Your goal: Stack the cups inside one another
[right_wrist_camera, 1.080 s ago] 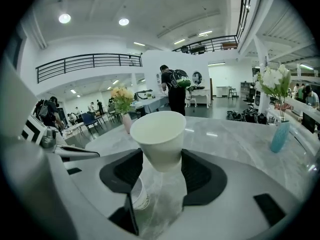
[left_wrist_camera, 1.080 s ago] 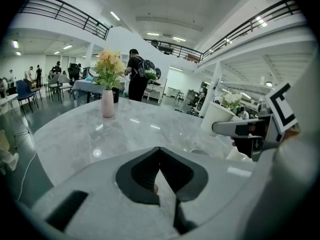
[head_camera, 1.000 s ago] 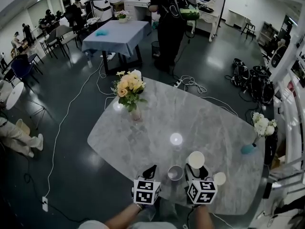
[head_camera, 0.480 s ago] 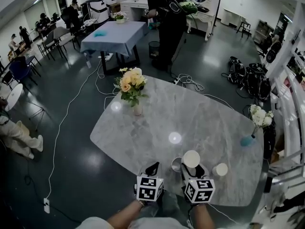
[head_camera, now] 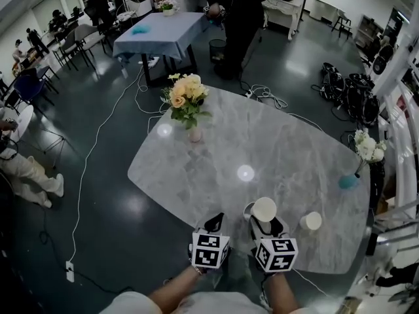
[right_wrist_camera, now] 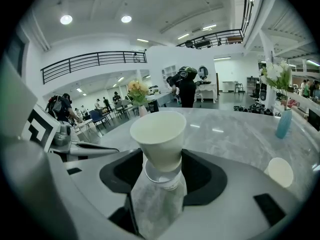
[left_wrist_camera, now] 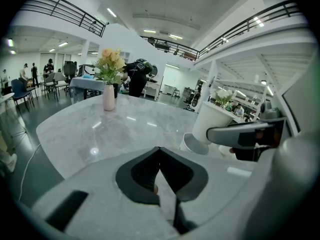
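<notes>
My right gripper [head_camera: 265, 222] [right_wrist_camera: 160, 155] is shut on a white paper cup [head_camera: 264, 209] [right_wrist_camera: 159, 136], held upright. The cup's bottom sits at the mouth of a second cup [head_camera: 247, 209] [left_wrist_camera: 196, 144] [right_wrist_camera: 163, 178] that stands on the marble table [head_camera: 216, 169]. I cannot tell whether it is inside or just above. A third cup [head_camera: 311, 221] [right_wrist_camera: 280, 171] stands alone to the right. My left gripper [head_camera: 214, 222] [left_wrist_camera: 159, 151] is shut with nothing in it, just left of the two cups. In the left gripper view the held cup [left_wrist_camera: 215, 121] shows at the right.
A vase of yellow flowers [head_camera: 188, 103] stands at the table's far left. A blue vase with white flowers [head_camera: 363, 156] stands at the right edge. The near table edge runs just under both grippers. Cables lie on the floor beyond, where a person in black stands.
My right gripper has carried its cup left, from beside the second cup to over its mouth. The left gripper has kept its place, shut.
</notes>
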A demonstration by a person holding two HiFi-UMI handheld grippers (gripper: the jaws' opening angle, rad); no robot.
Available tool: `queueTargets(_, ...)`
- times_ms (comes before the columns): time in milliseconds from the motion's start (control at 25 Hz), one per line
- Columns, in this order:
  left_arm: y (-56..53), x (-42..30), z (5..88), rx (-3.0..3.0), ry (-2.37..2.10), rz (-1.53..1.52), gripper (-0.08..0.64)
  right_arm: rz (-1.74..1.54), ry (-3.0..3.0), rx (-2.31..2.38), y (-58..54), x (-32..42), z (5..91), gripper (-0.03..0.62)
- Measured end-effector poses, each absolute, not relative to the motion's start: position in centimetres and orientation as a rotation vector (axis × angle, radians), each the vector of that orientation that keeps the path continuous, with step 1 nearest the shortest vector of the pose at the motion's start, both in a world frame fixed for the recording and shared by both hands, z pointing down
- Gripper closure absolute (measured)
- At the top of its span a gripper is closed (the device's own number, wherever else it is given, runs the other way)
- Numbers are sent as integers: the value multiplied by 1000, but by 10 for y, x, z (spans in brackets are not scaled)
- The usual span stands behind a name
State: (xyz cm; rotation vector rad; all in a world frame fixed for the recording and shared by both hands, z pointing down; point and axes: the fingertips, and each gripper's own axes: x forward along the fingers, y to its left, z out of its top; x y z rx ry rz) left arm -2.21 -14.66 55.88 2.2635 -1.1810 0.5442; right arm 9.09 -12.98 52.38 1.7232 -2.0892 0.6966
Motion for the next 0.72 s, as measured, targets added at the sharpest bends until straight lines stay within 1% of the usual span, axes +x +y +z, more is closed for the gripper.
queueTargets(720,-141,-25,574,2221,-1186,571,565,710,-2098,1644,-126,82,543,374)
